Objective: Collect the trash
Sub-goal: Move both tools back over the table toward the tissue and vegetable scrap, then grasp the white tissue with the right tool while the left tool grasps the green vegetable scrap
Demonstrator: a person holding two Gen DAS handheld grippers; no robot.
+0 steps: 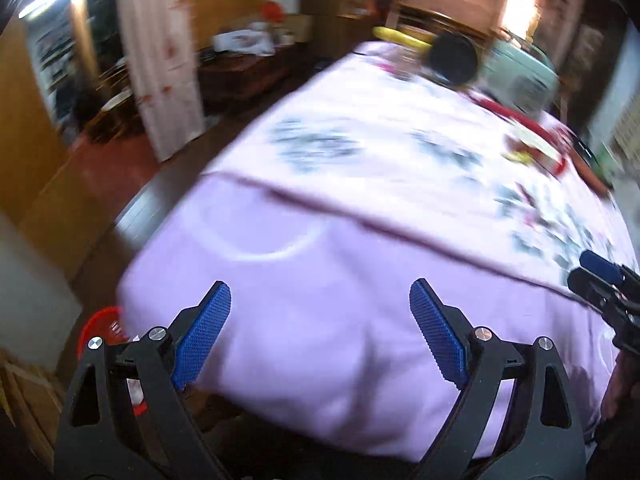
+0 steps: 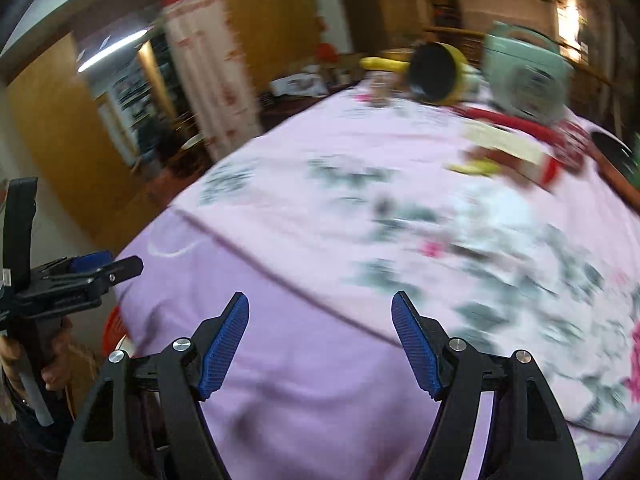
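Both jaws were held apart, empty: left gripper (image 1: pixel 320 332), right gripper (image 2: pixel 320 344). Nothing collected; yellow scrap (image 2: pixel 476 168) lay near pink floral tablecloth's (image 2: pixel 320 240) far edge.

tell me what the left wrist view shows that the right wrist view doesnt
Only the left wrist view shows the left gripper head-on, jaws open and empty, with the right gripper entering at the right edge.

Only the right wrist view shows the right gripper head-on, jaws open and empty, plus the person's hand holding the left gripper's handle.

Both show the pink floral cloth, the yellow pot with a dark inside, the pale green box, the red tray at the far side, and a red basket beside the cloth's near left corner.
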